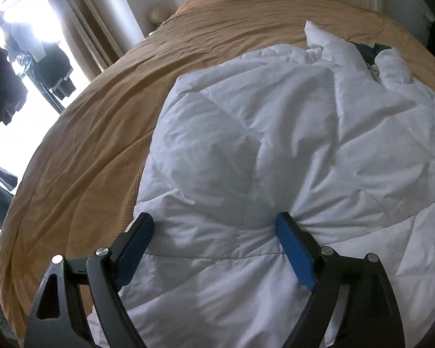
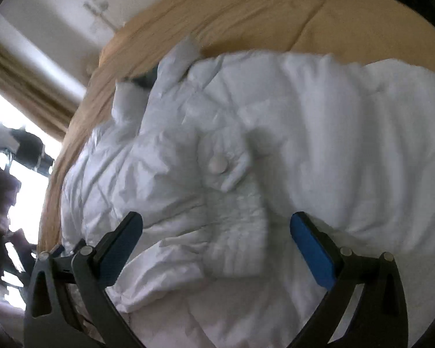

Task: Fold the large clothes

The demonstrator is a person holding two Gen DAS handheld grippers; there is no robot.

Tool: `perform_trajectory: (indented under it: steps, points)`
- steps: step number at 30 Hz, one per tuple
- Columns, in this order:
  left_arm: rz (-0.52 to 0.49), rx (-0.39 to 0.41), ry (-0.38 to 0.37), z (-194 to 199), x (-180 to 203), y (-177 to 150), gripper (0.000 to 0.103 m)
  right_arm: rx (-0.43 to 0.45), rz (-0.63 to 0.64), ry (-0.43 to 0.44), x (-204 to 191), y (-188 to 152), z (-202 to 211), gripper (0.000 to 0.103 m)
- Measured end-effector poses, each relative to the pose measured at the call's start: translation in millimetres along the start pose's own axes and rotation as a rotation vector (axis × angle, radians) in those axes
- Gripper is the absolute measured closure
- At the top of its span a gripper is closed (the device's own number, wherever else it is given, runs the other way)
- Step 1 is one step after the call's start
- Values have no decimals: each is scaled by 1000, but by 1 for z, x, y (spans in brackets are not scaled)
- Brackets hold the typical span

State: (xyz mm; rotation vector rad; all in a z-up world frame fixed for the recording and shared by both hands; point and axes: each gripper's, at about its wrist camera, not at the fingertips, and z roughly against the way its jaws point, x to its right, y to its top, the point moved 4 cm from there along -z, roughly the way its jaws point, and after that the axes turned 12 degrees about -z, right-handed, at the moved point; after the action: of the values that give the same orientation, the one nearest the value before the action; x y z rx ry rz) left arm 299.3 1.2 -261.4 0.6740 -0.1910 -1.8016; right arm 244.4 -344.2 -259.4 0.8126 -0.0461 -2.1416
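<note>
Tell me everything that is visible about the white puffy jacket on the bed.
The white jacket is quilted and padded, with stitched diamond seams and a smooth, thin shell. It lies crumpled on the tan bedspread, not yet folded. A round white snap button sits on a tab, above a ribbed cuff. Something dark shows near the far end. The left gripper and the right gripper are open over it, fingertips at the fabric.

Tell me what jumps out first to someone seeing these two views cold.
A big white quilted puffer jacket sprawls over the tan bedspread, filling most of both views. In the right wrist view a round white snap button sits on a cuff tab near the middle, above a ribbed knit cuff. The left gripper and the right gripper both stand open with blue pads over the fabric.
</note>
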Motion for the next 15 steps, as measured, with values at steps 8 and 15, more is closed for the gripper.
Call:
perform_trajectory:
  steps: [8,15]
  points:
    - [8,-3,3,-4,-1,0,13,37,93,201,-68,-15,34,1]
    - [23,-16,5,8,-3,3,15,-123,142,-6,-54,-56,-58,1]
